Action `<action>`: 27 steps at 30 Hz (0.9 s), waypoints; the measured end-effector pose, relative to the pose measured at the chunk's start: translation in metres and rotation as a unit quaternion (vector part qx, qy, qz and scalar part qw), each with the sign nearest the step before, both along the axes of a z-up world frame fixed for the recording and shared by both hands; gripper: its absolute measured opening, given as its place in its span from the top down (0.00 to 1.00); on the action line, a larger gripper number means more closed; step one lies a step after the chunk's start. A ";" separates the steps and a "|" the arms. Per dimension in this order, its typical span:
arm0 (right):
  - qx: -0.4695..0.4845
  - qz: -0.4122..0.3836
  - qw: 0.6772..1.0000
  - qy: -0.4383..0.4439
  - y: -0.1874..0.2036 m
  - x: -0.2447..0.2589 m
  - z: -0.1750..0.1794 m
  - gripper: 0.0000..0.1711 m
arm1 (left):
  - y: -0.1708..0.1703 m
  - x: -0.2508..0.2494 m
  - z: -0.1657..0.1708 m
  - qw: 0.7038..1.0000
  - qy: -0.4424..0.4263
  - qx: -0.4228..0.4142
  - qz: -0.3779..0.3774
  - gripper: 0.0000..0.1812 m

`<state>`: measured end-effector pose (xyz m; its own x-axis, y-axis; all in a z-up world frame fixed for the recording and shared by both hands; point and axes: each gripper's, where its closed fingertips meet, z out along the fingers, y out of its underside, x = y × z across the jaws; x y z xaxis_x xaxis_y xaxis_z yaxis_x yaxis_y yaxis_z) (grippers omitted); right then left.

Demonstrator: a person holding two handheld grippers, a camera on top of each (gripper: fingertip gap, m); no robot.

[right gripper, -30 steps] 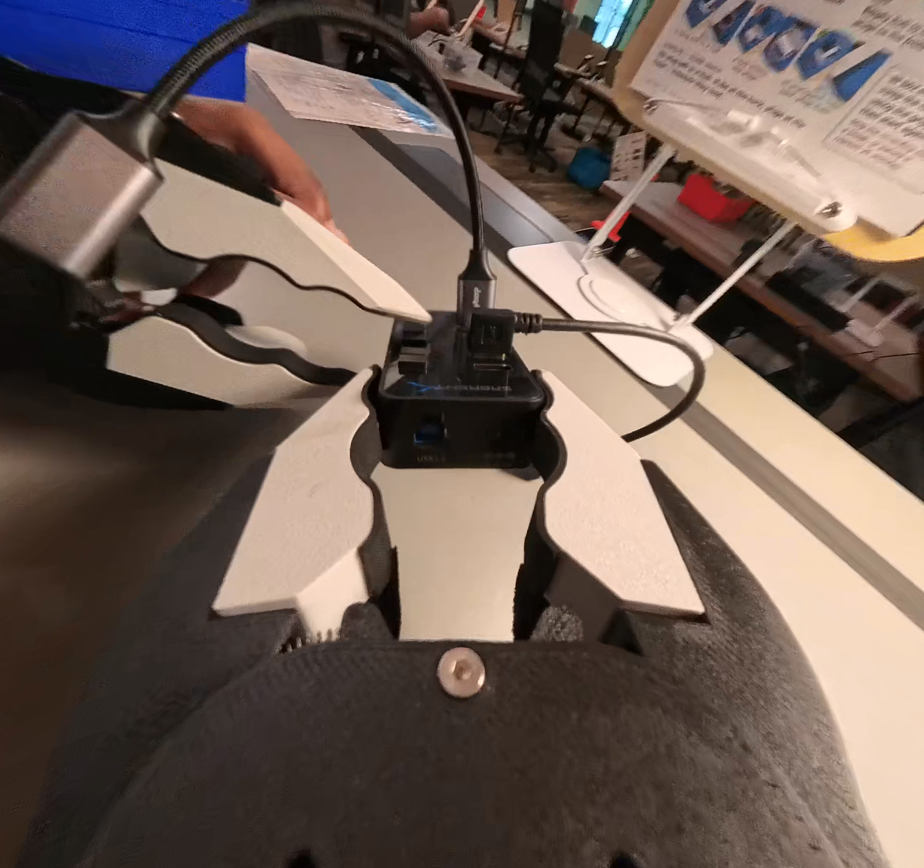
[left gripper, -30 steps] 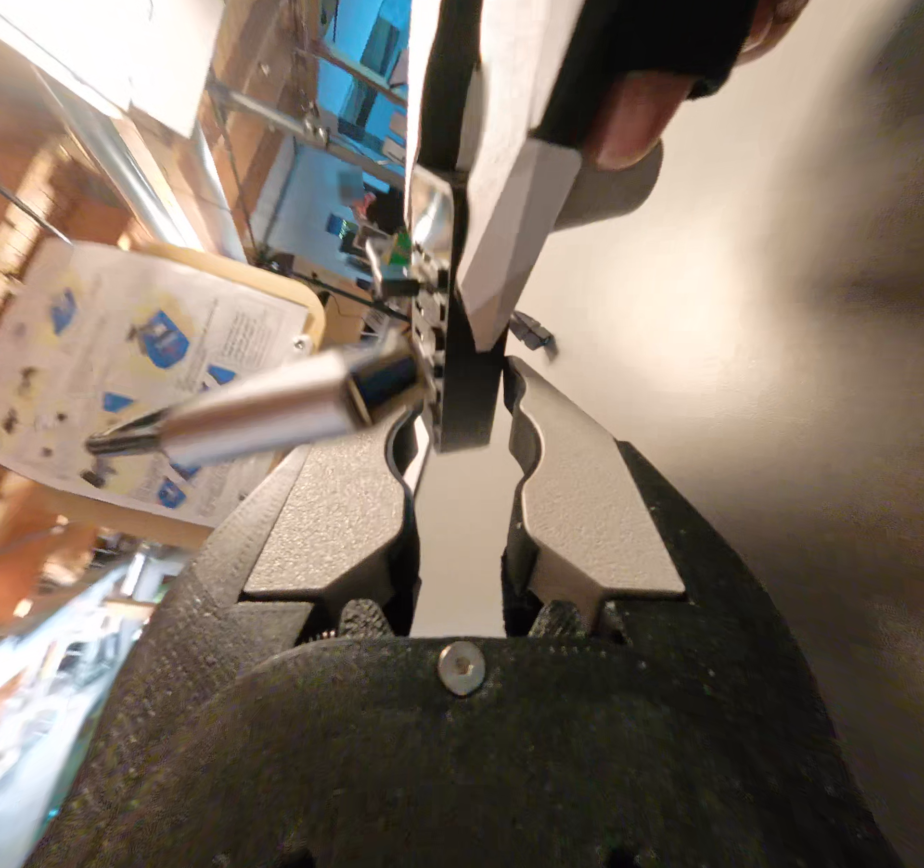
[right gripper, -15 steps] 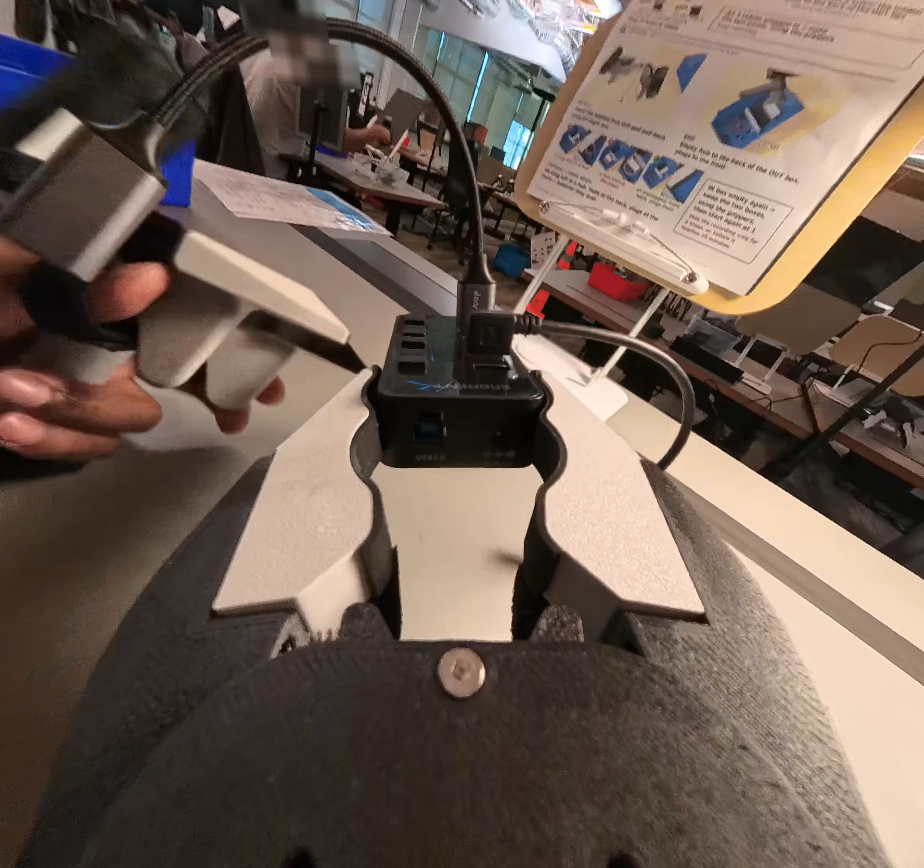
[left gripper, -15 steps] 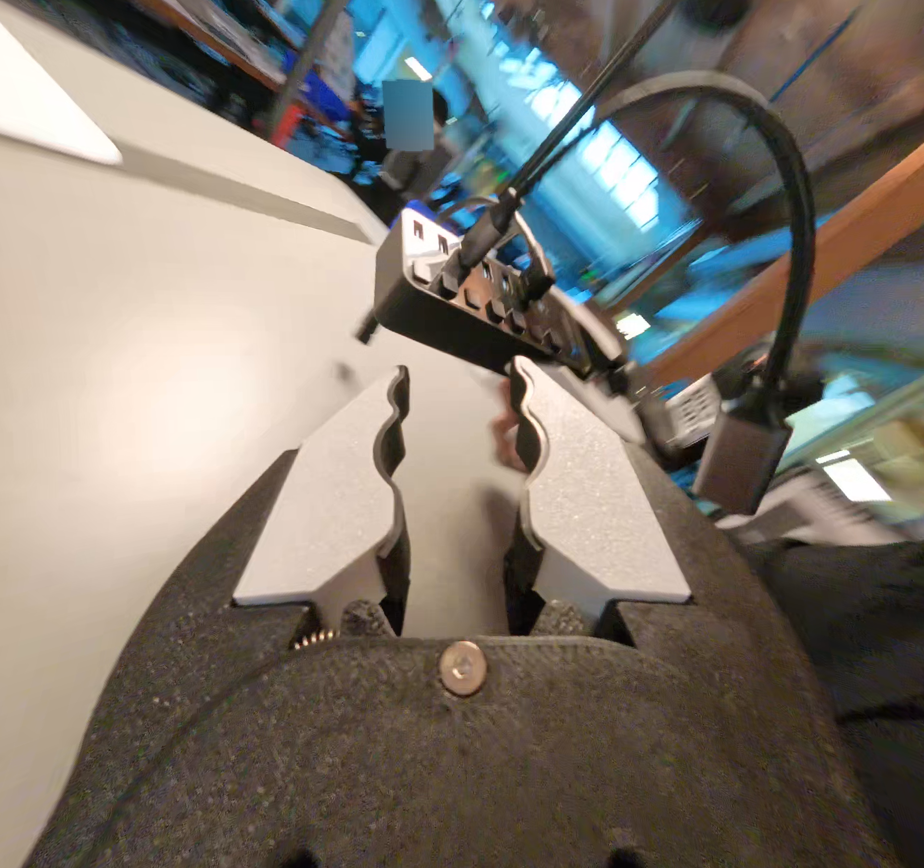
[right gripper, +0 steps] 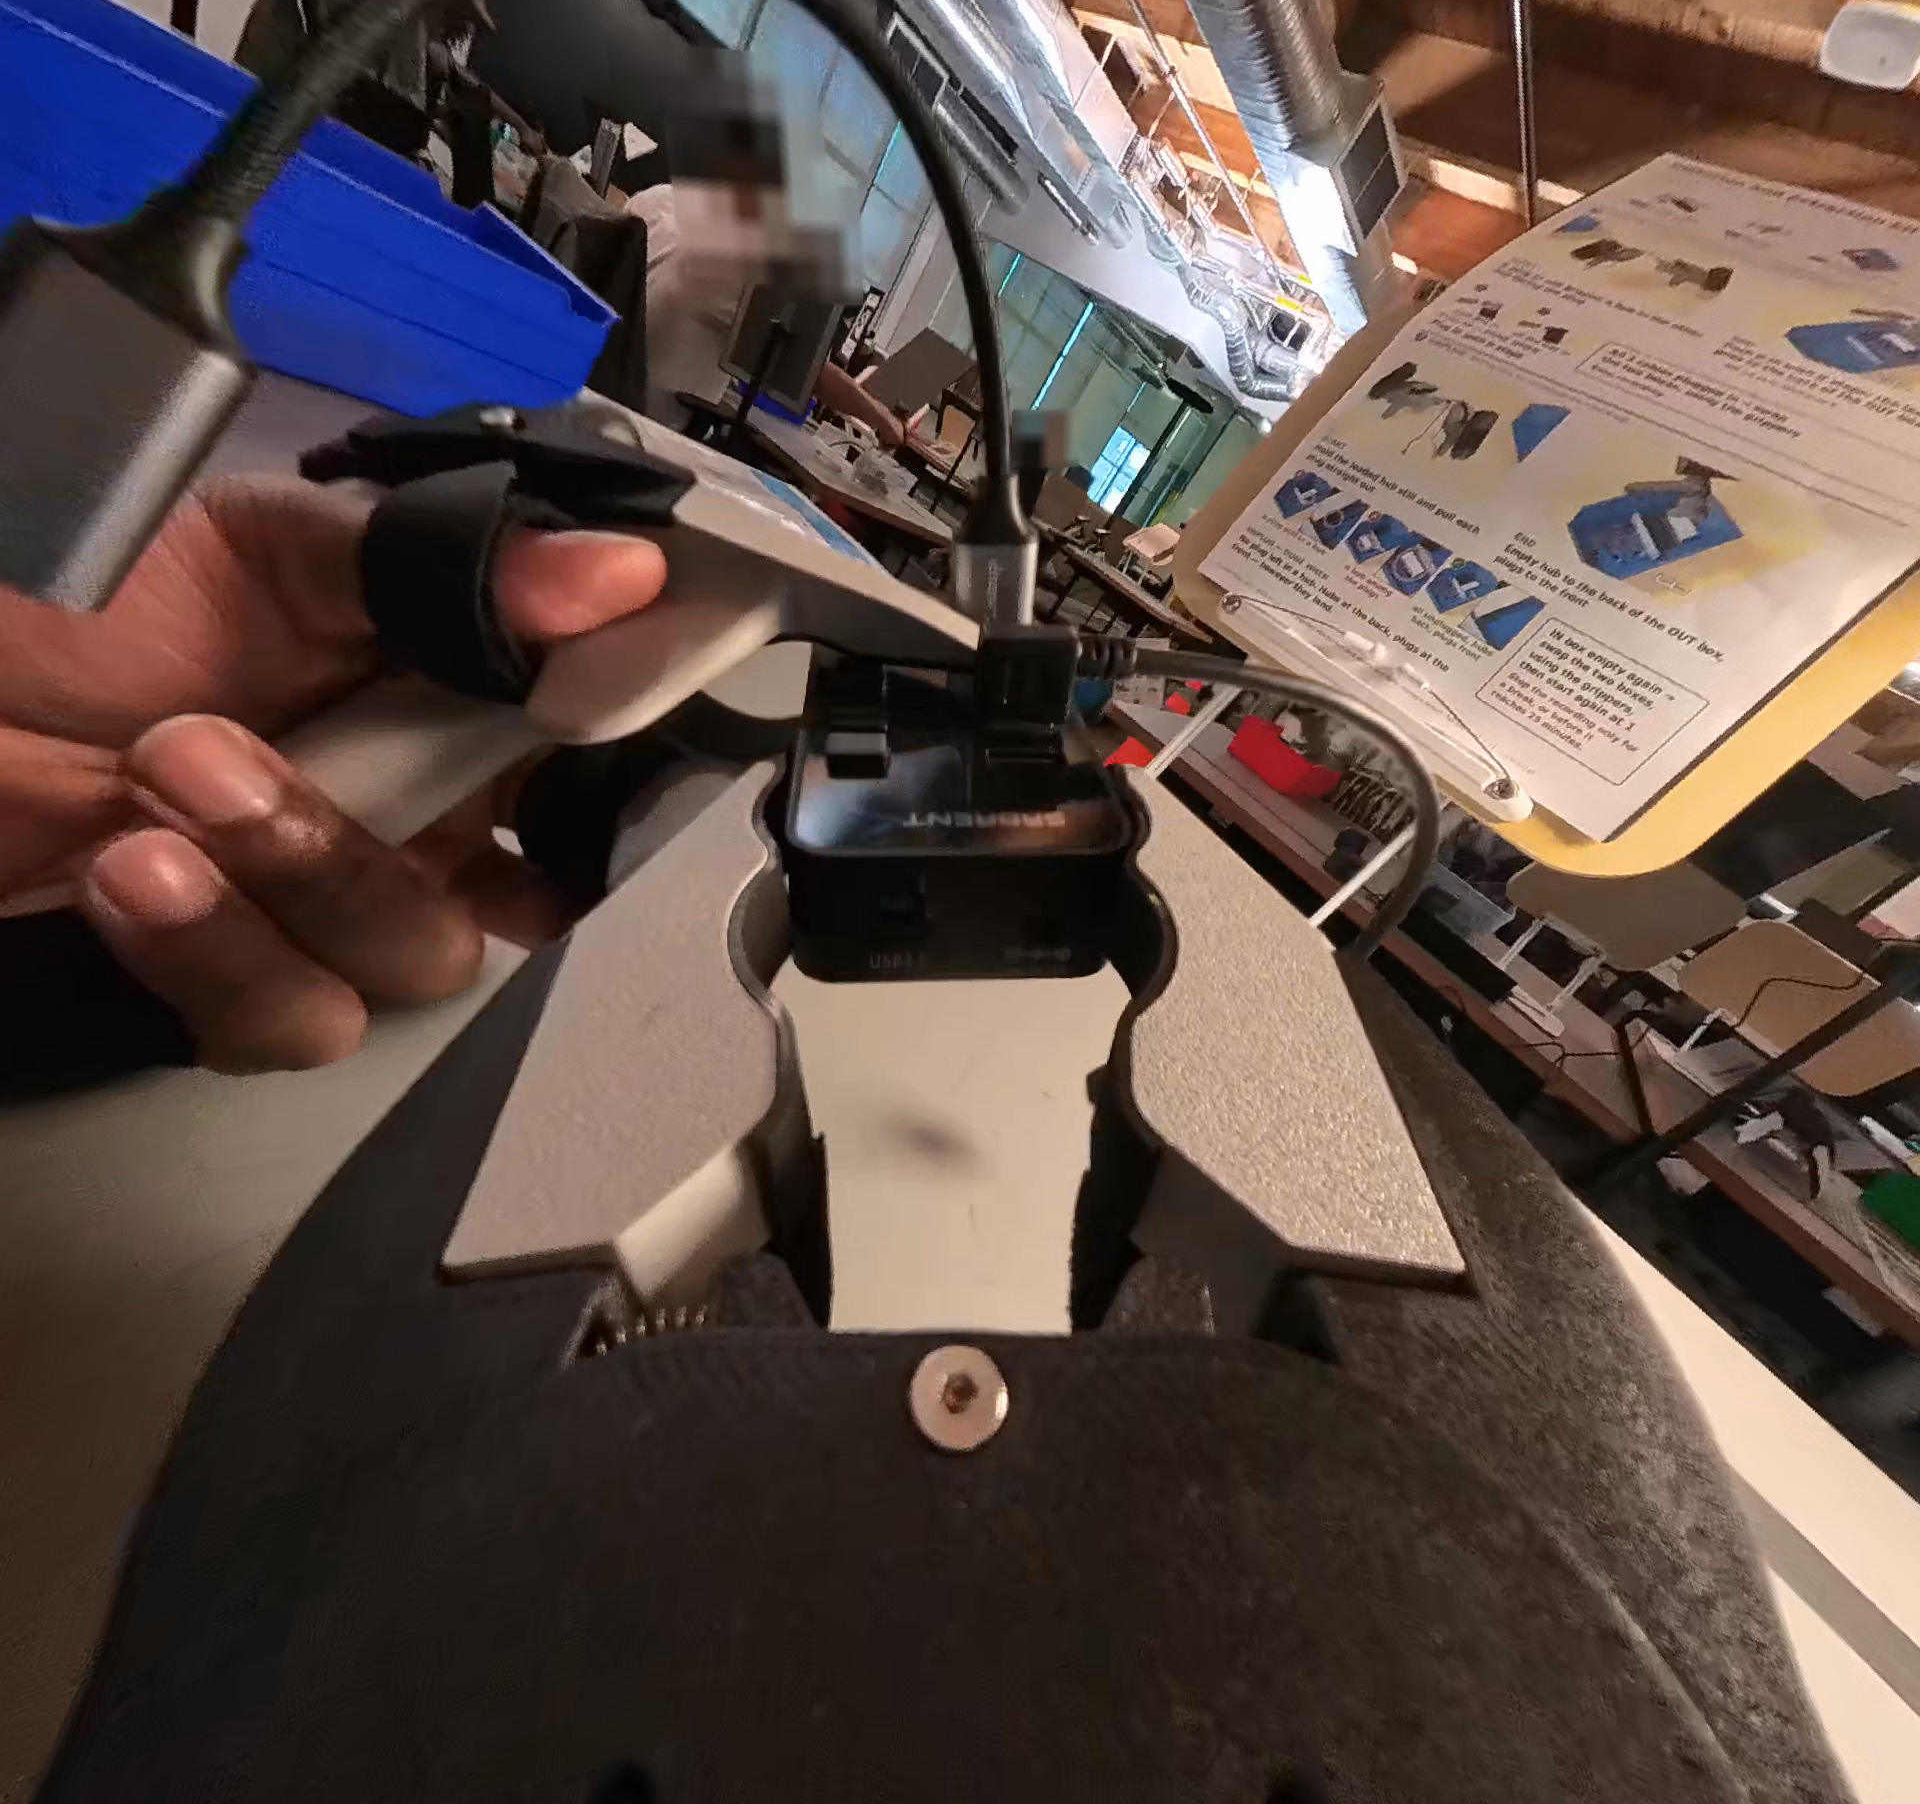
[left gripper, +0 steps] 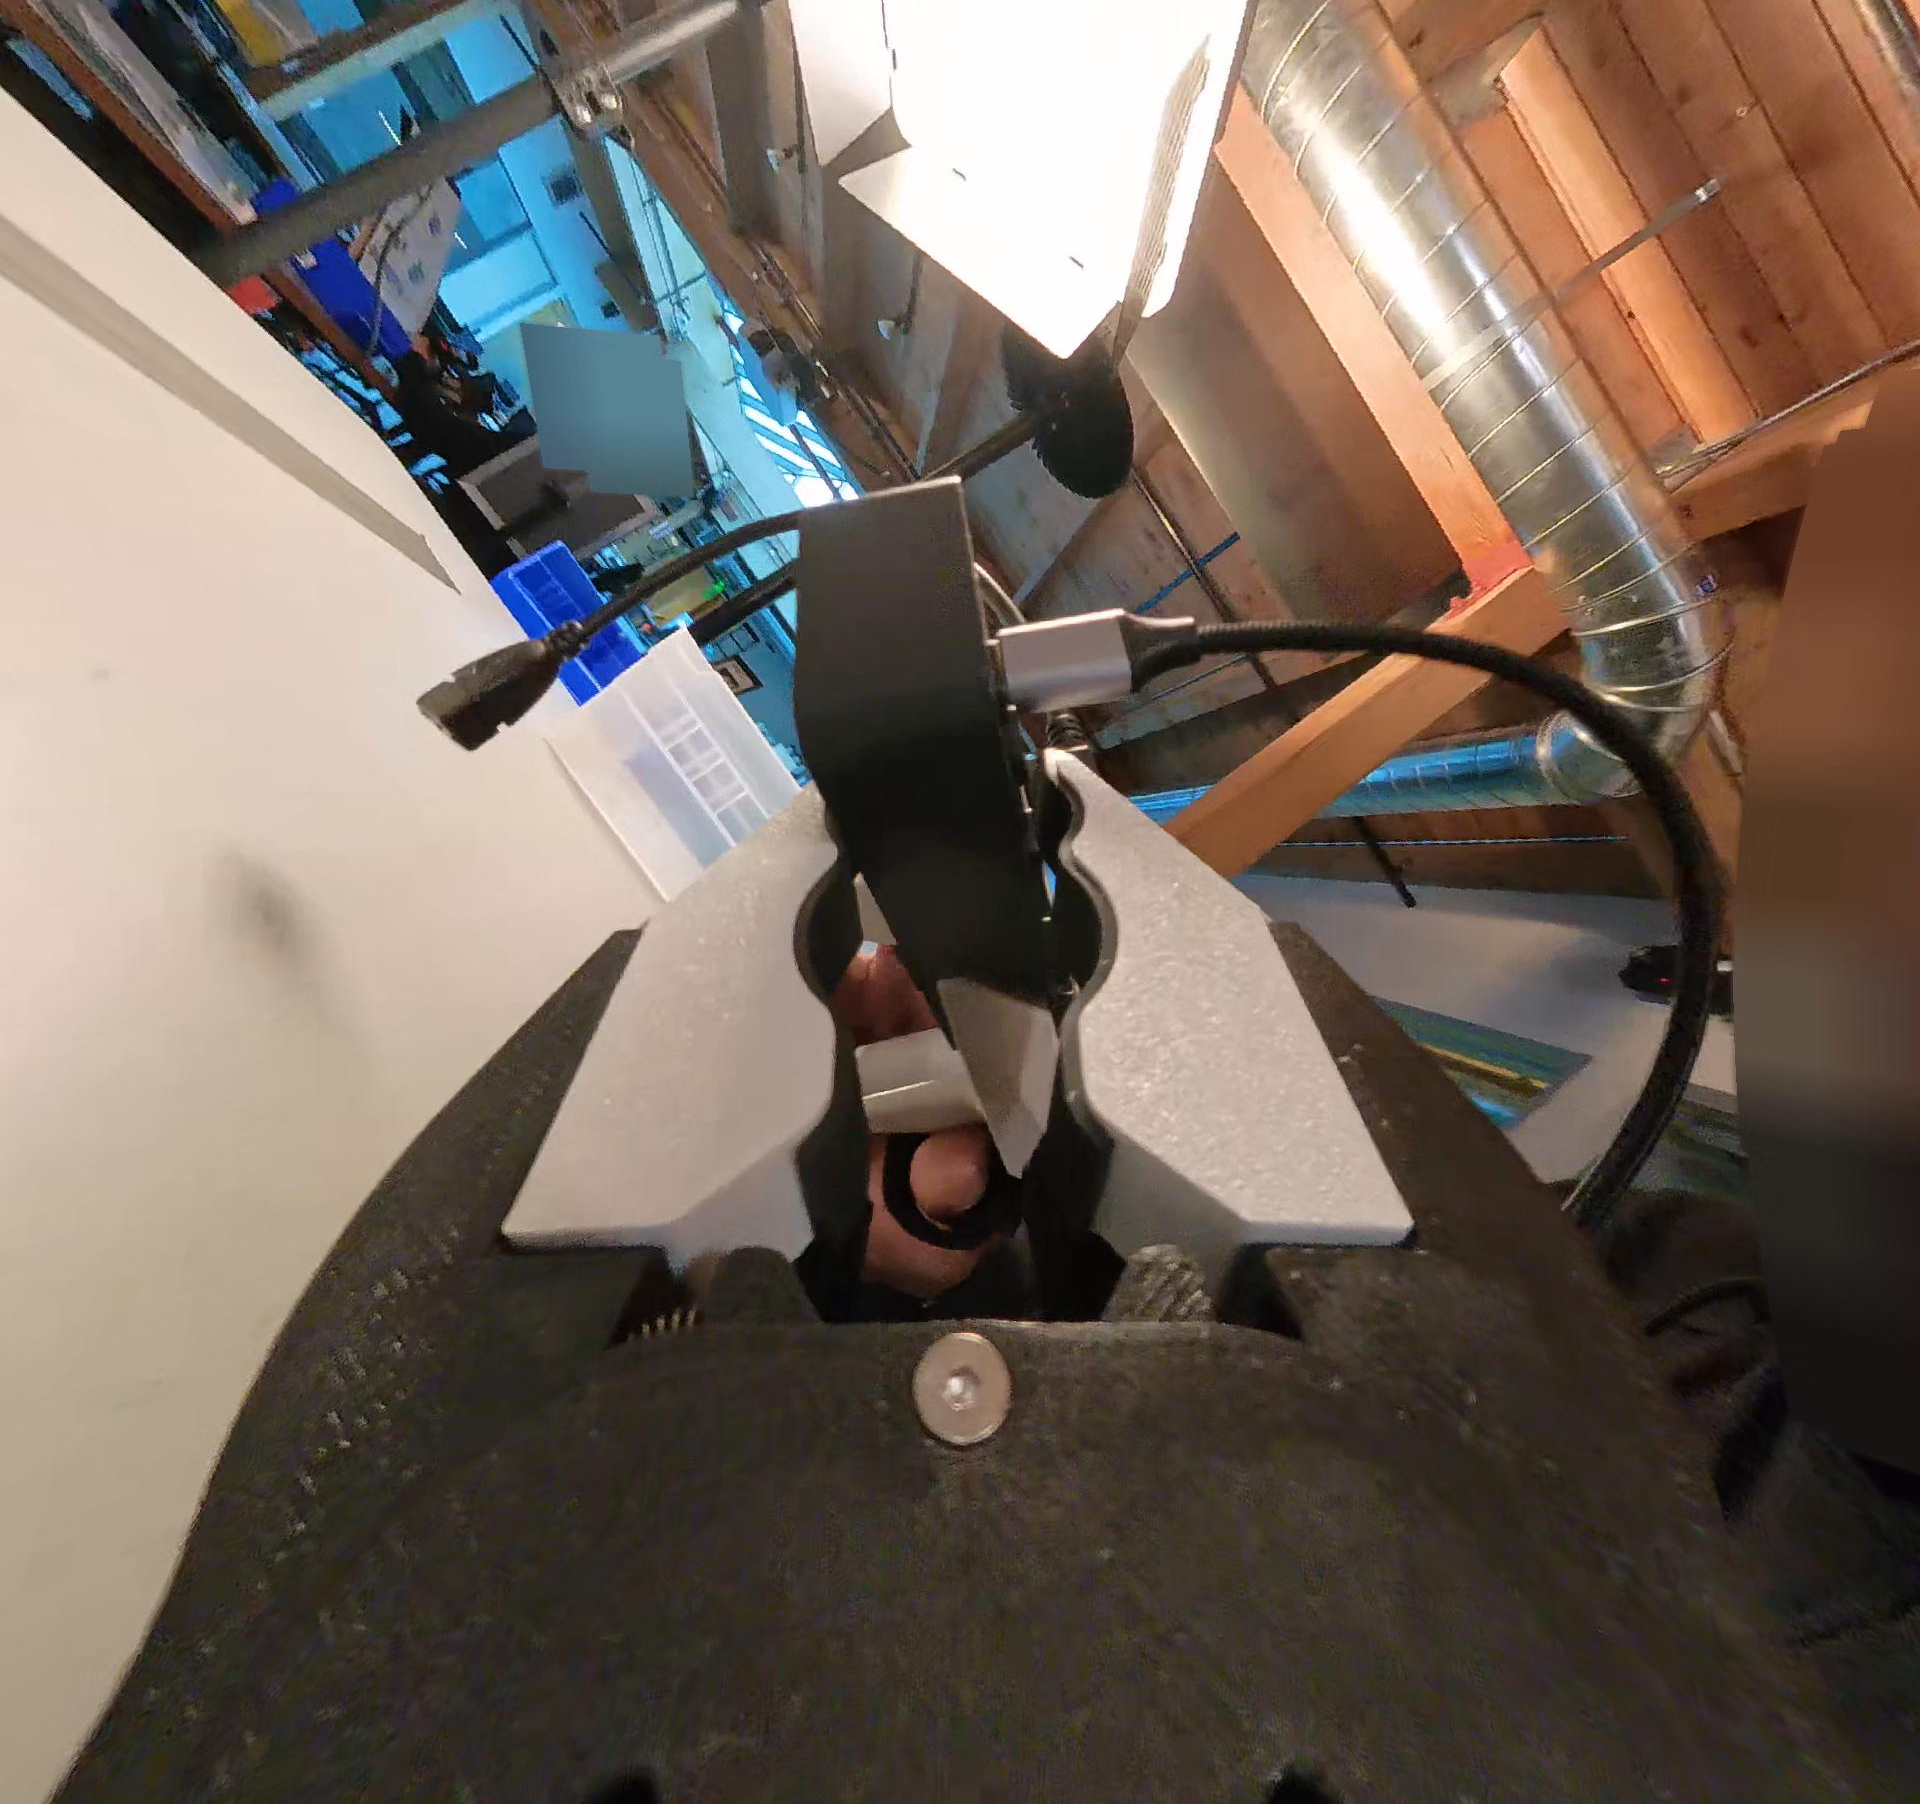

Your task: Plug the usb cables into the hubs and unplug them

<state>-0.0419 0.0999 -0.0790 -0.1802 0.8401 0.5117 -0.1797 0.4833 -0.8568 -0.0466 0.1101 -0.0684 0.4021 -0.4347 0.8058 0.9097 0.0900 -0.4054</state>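
Observation:
My right gripper [right gripper: 956,819] is shut on the near end of a black USB hub [right gripper: 956,850] and holds it above the white table. A silver plug [right gripper: 992,559] on a braided black cable and a black angled plug [right gripper: 1023,674] sit in the hub's top ports. The braided cable's other silver plug [right gripper: 94,466] hangs free at the left. My left gripper [left gripper: 940,798] is open, with one jaw on each side of the hub [left gripper: 894,715]. Its upper finger [right gripper: 727,570] reaches the black plug. The silver plug [left gripper: 1070,658] sticks out to the right, and a loose black plug [left gripper: 488,694] dangles to the left.
A white table [left gripper: 208,715] fills the left side. A clear plastic bin [left gripper: 675,746] and a blue bin [right gripper: 364,279] stand at its far side. An instruction board [right gripper: 1558,528] stands on the right. A bright lamp [left gripper: 1039,92] hangs overhead. A person's hand [right gripper: 260,819] holds the left gripper. Left and right tips are no more than a few centimetres apart.
My left gripper has swung round and closed in on the hub, so its jaws now straddle it. My right gripper has tilted the hub upward and kept its hold.

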 end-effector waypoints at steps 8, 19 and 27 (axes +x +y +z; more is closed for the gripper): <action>0.036 -0.020 0.998 -0.054 -0.001 -0.010 -0.025 0.65 | -0.008 -0.009 0.001 0.962 0.248 -0.067 0.097 0.84; 0.039 -0.048 0.997 -0.046 0.011 -0.007 -0.019 0.77 | -0.020 -0.050 -0.006 0.796 0.520 -0.185 0.246 0.84; -0.057 -0.095 0.994 -0.026 0.051 -0.007 0.004 0.93 | -0.024 -0.055 -0.003 0.681 0.629 -0.223 0.303 0.84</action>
